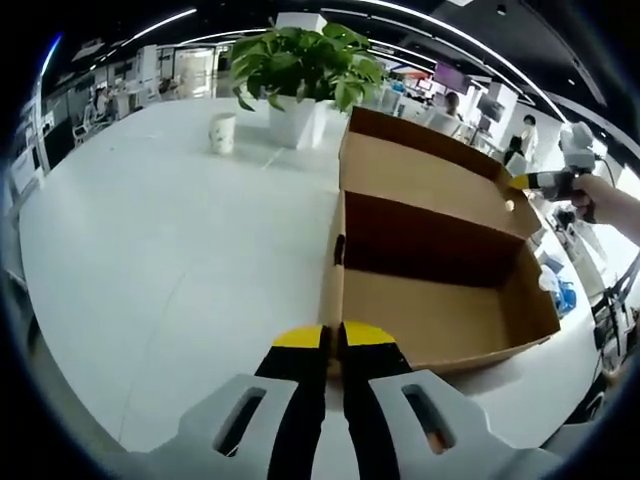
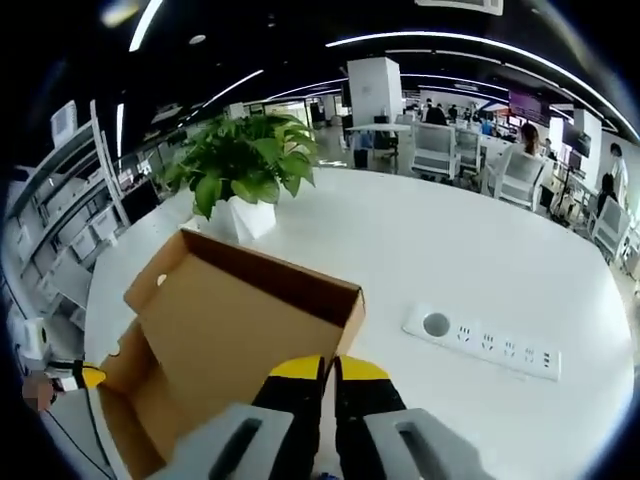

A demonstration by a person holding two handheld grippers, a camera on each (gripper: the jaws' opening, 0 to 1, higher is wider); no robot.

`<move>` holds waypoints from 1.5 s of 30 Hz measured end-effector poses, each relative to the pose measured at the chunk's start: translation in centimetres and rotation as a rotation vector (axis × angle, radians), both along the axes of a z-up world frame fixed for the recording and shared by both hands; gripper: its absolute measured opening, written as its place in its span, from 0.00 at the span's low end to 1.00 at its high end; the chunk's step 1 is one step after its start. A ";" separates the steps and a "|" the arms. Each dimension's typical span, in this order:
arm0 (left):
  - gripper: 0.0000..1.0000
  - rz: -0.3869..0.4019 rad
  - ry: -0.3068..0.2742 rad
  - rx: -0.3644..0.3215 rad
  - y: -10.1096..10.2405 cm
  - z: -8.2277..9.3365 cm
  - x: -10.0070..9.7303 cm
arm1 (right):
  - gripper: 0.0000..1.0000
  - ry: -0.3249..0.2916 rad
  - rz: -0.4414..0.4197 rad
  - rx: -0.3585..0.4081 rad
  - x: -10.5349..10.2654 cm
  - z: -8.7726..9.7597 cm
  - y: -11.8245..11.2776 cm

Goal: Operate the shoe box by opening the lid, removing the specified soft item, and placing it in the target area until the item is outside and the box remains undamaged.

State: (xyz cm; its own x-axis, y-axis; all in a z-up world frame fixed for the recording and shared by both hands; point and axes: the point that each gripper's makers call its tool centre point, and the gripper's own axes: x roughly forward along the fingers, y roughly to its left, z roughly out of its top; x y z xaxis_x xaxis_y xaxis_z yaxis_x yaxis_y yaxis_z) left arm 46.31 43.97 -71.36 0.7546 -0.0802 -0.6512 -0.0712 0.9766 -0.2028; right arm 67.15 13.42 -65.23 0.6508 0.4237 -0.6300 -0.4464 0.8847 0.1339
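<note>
The cardboard shoe box [image 1: 440, 290] is seen open on the white table [image 1: 170, 260], its hinged lid [image 1: 420, 170] swung up and back on the far side, toward the potted plant [image 1: 300, 70]. The lid being thrown back leaves the interior exposed, which is what the removal step calls for. In the left gripper view the inside of the box appears bare brown cardboard; no soft item can be made out in it, and it cannot be told from these views where that item lies.

The left gripper [image 1: 333, 338] is held at the near left corner of the box, its yellow-tipped jaws pressed together with nothing seen between them. It is probably kept there to steady the box, though contact with the wall cannot be confirmed. The right gripper [image 2: 330, 368] is positioned just beside the box [image 2: 230, 340] on its other side, jaws likewise closed together and gripping nothing visible. The opposite gripper [image 1: 545, 182] is seen at the far right of the left gripper view, beside the lid's end flap.

A paper cup [image 1: 222, 132] stands to the left of the plant, well apart from the box. A white power strip [image 2: 485, 342] lies on the table to the right of the box.
</note>
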 end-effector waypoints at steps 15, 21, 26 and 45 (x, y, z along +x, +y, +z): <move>0.02 0.006 -0.004 -0.007 0.1 0.0 0.1 | 0.00 -0.135 0.021 0.037 -1.6 3.2 0.5; 0.03 0.002 -0.007 -0.007 0.1 0.0 0.1 | 0.00 -0.179 0.032 0.034 -2.3 3.9 0.3; 0.03 -0.001 -0.010 -0.008 0.2 0.0 0.0 | 0.00 -0.213 0.034 0.045 -3.7 4.6 0.4; 0.03 -0.031 -0.010 -0.007 0.3 0.0 0.0 | 0.00 -0.262 0.049 0.060 -7.6 5.7 0.7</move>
State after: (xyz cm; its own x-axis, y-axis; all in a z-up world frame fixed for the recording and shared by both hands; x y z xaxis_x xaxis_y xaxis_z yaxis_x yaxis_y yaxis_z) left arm 46.27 44.32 -71.37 0.7579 -0.1081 -0.6433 -0.0393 0.9768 -0.2104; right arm 59.56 14.10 -59.56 0.7665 0.4901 -0.4152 -0.5145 0.8554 0.0599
